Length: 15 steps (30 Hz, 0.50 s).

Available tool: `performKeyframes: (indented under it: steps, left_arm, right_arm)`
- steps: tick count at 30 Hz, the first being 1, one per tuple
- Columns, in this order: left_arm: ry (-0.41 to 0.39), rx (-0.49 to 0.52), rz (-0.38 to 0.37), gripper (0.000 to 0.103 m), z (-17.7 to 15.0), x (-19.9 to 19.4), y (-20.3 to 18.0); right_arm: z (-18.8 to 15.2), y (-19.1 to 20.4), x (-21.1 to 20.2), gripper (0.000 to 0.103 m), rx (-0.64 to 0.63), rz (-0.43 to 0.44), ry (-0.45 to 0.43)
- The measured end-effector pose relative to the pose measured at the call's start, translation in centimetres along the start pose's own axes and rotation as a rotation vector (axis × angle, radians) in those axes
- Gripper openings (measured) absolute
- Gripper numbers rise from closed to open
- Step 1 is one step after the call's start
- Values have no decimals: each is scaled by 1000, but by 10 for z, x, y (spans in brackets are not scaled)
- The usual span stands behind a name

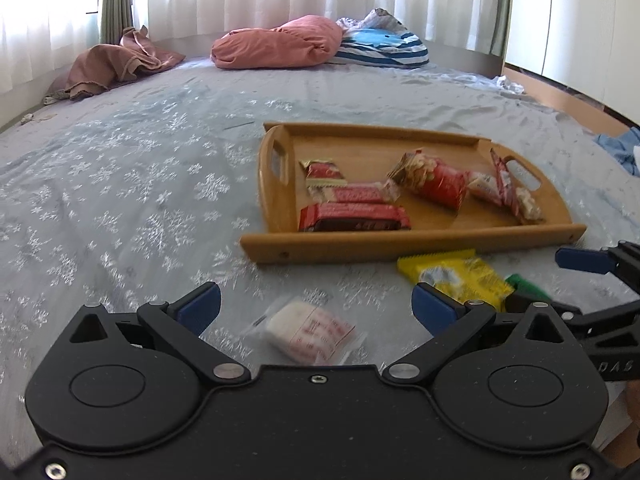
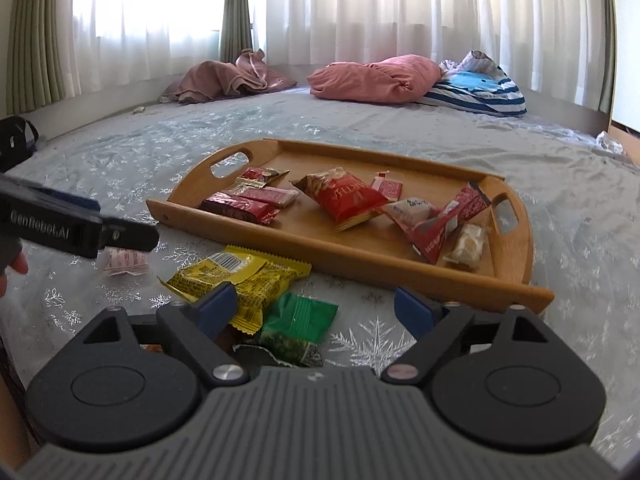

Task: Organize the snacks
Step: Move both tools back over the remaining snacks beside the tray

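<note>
A wooden tray lies on the bed and holds several red snack packs. A white pack with red print lies on the bedspread between the tips of my open left gripper. A yellow pack and a green pack lie in front of the tray. My right gripper is open and empty, over the green pack. It shows at the right edge of the left wrist view.
A pale blue snowflake bedspread covers the bed. A pink pillow, a striped cushion and brown cloth lie at the far side under curtains. A wooden bed edge runs at the right.
</note>
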<state>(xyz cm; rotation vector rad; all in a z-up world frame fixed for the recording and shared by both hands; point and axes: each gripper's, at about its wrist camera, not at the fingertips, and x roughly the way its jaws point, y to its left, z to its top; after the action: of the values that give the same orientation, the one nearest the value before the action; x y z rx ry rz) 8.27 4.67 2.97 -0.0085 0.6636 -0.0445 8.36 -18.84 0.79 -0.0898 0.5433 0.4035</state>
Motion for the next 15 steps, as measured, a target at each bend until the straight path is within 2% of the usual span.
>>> performKeyframes:
  steps: [5,11,15]
  left_arm:
    - [-7,-32,22,102,-13,5,4]
    - [-9,-9,60,102,-22,11,2]
    - [2,-2,58,102,-25,17,0]
  right_arm:
    - [-7,-3,5,100,34,3,9]
    - [-15,-9,8,103,83,15,19]
    - [-17,-12,10,103,105,28,16]
